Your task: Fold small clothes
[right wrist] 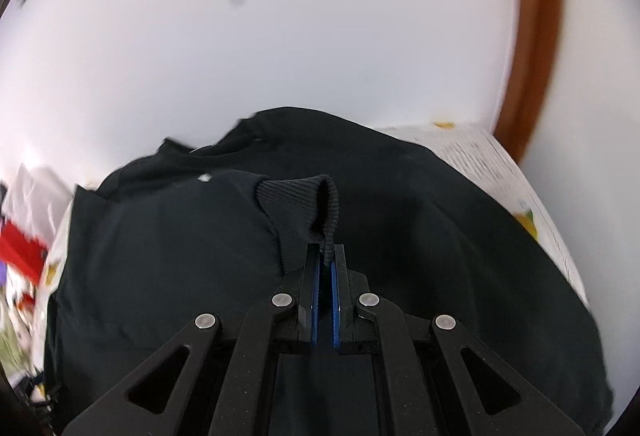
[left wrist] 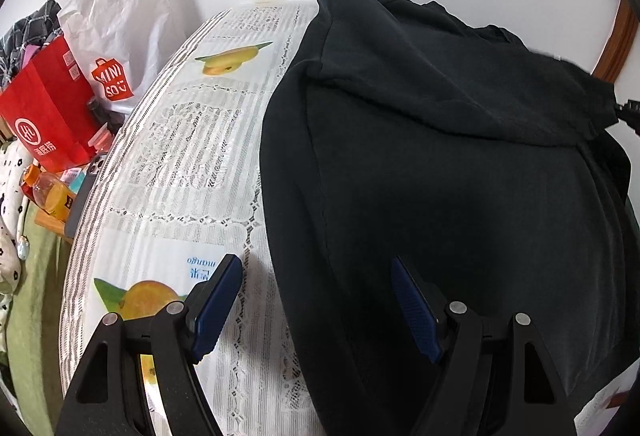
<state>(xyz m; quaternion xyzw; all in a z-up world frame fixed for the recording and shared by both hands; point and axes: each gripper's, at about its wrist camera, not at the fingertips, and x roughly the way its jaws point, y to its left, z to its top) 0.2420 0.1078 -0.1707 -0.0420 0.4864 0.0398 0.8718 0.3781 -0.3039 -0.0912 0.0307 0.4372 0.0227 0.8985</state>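
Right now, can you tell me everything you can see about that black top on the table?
The black top is a dark, soft, matte fabric garment spread over the lace tablecloth, covering most of it. One sleeve is folded across the body, making a thick fold. Its ribbed cuff is lifted up, pinched in the shut jaws of the right gripper. The left gripper hangs open over the top's near edge, one finger above cloth, one above lace, not gripping it.

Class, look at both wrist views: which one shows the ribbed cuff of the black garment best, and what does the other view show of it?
The right wrist view. The ribbed cuff fills the centre, its knit clear, pinched between the shut right tongs. In the left wrist view the black garment lies spread on the tablecloth, but no ribbing can be made out.
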